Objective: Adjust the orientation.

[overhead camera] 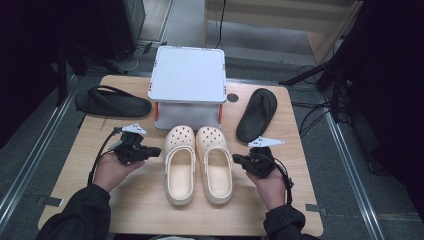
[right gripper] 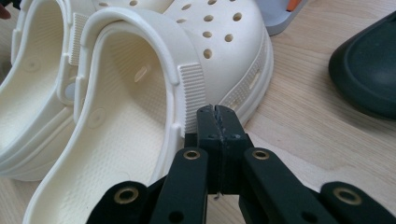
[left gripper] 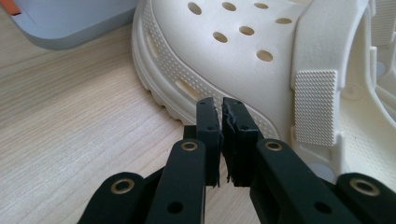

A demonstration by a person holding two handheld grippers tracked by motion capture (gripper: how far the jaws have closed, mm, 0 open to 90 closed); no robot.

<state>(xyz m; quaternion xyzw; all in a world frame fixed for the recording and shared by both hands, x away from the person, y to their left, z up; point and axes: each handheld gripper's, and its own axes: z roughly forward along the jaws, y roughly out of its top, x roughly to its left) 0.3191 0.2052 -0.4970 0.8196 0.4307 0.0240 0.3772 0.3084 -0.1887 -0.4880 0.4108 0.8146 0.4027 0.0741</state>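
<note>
Two cream clogs lie side by side mid-table, toes pointing away: the left clog (overhead camera: 179, 165) and the right clog (overhead camera: 215, 165). My left gripper (overhead camera: 152, 151) sits just left of the left clog, jaws shut with nothing between them. In the left gripper view its tips (left gripper: 222, 106) point at the side of that clog (left gripper: 224, 51), close to the sole. My right gripper (overhead camera: 236, 159) is just right of the right clog, also shut and empty. In the right gripper view its tips (right gripper: 216, 112) are close to the heel strap of the right clog (right gripper: 140, 93).
A white-topped grey stand (overhead camera: 187, 75) with orange legs stands behind the clogs' toes. One black flip-flop (overhead camera: 112, 102) lies far left and another (overhead camera: 256, 115) to the right, seen close by as the flip-flop (right gripper: 369, 70). Bare wooden table (overhead camera: 135, 205) lies near the front edge.
</note>
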